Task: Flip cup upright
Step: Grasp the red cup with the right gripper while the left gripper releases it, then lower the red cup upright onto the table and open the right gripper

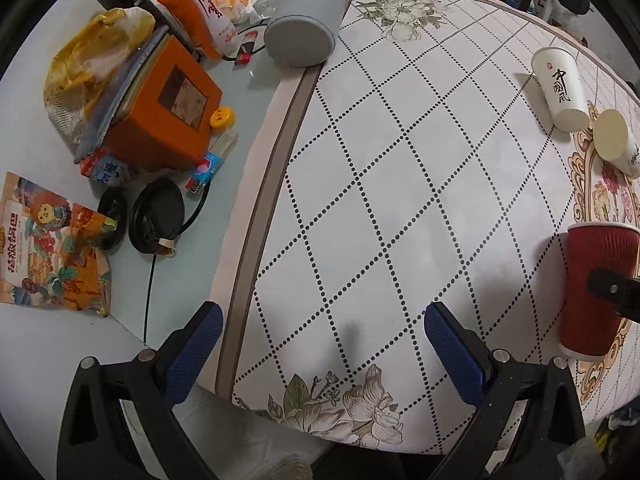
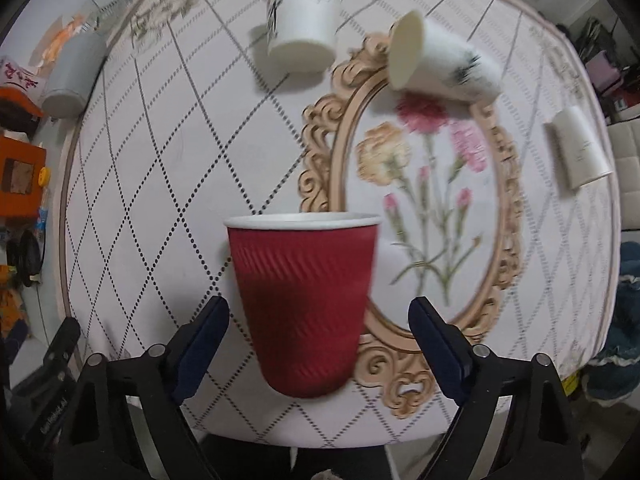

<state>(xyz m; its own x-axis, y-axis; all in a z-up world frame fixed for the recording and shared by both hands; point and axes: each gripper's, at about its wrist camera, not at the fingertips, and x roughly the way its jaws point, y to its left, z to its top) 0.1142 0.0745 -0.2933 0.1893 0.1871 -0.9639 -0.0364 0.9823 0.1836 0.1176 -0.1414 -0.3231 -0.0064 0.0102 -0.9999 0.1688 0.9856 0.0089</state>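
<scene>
Red cup upright between my parted right fingers, nothing clasped.

My right gripper [image 2: 318,330] stands spread wide with the red cup [image 2: 303,304] between its fingers, rim up, clear of both pads; whether its base rests on the worktop [image 2: 168,184] I cannot tell; my left gripper [image 1: 322,330] is likewise spread and empty over the diamond pattern; two white cups [image 2: 302,20] and [image 2: 442,60] lie tipped beyond.

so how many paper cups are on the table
4, unless more are hidden: a red ribbed cup upright between the open right claw, two white cups behind, one far right.
</scene>
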